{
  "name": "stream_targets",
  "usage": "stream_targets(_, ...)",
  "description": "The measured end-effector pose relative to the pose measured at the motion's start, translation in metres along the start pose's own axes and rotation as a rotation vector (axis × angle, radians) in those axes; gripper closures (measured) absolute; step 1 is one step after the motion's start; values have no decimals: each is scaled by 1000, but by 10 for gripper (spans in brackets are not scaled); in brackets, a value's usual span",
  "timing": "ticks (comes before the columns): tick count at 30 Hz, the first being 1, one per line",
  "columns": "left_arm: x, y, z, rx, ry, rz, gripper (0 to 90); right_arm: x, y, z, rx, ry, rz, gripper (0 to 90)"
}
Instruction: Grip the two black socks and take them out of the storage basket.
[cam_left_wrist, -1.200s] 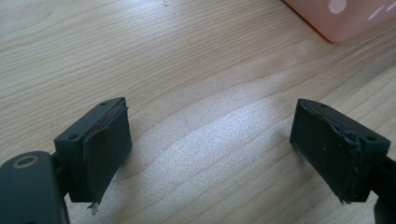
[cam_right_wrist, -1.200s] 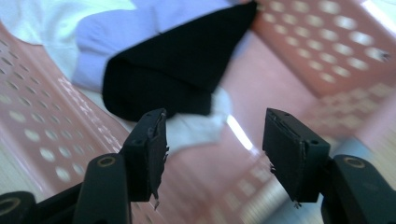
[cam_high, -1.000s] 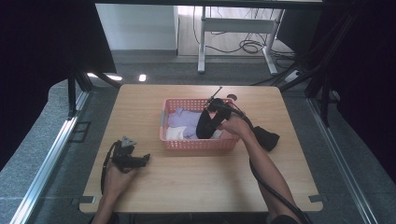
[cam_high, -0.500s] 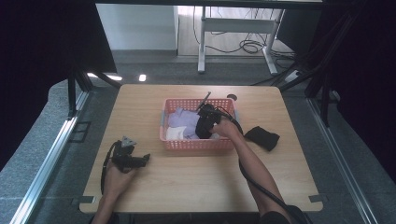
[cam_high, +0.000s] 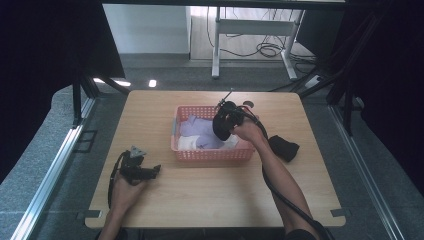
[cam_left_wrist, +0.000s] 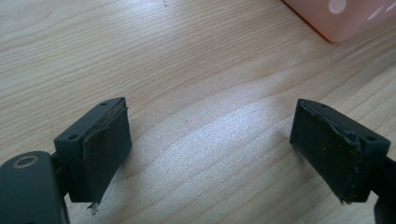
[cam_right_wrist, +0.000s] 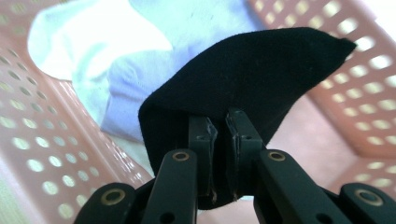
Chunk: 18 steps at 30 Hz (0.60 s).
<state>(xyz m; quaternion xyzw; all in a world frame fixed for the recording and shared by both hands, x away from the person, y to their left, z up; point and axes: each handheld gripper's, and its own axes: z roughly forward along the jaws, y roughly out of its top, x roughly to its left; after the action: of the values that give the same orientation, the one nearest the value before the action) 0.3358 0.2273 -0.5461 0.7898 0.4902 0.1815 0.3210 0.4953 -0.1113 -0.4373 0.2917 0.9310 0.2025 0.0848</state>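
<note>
right gripper (cam_high: 223, 131) carried black sock (cam_high: 220, 126) over basket (cam_high: 210, 154)

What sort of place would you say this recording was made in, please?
Probably a lab recording booth, not a home: a lone wooden table ringed by black curtains, a bare desk frame with loose cables behind, and handheld grippers sorting socks into a pink basket.

Black sock (cam_right_wrist: 243, 74) hanging over pink basket (cam_high: 210, 155)
</note>
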Motion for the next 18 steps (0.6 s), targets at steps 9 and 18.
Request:
stream_targets(9, 0, 0, 0, -2, -1, 0, 120, 1, 10, -29, -44, -26, -3, 819)
stream_targets(18, 0, 0, 0, -5, 0, -1, 120, -2, 11, -52, -68, -44, -13, 819)
